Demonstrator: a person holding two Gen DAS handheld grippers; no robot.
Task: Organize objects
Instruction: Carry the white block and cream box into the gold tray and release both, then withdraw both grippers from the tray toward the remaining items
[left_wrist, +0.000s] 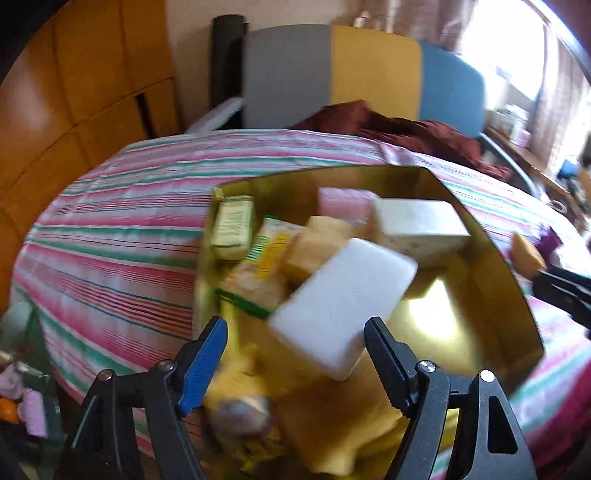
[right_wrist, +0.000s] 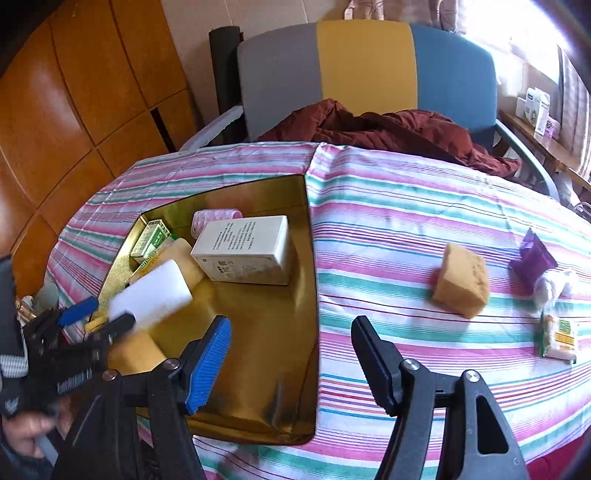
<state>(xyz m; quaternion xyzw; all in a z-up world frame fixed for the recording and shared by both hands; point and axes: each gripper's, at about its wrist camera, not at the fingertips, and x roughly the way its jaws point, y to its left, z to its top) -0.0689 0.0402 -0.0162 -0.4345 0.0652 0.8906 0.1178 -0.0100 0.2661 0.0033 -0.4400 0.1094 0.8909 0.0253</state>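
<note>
L gripper (left_wrist: 295, 332) wide open over gold tray (right_wrist: 280, 369); white foam block (left_wrist: 343, 302) sits btwn its fingers, touching neither as far as visible. Tray also holds white box (right_wrist: 245, 249), pink roll (right_wrist: 216, 218), green packets (right_wrist: 149, 238). R gripper (right_wrist: 291, 332) wide, empty. Yellow sponge (right_wrist: 461, 278) on striped cloth (right_wrist: 406, 206) at 2 o'clock, purple wrapper (right_wrist: 532, 260) beyond.

A gold tray (right_wrist: 295, 288) sits on a pink, green and white striped tablecloth (right_wrist: 406, 221).

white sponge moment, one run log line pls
left hand-held gripper: open around white sponge | gold tray: partly filled | right hand-held gripper: open
</note>
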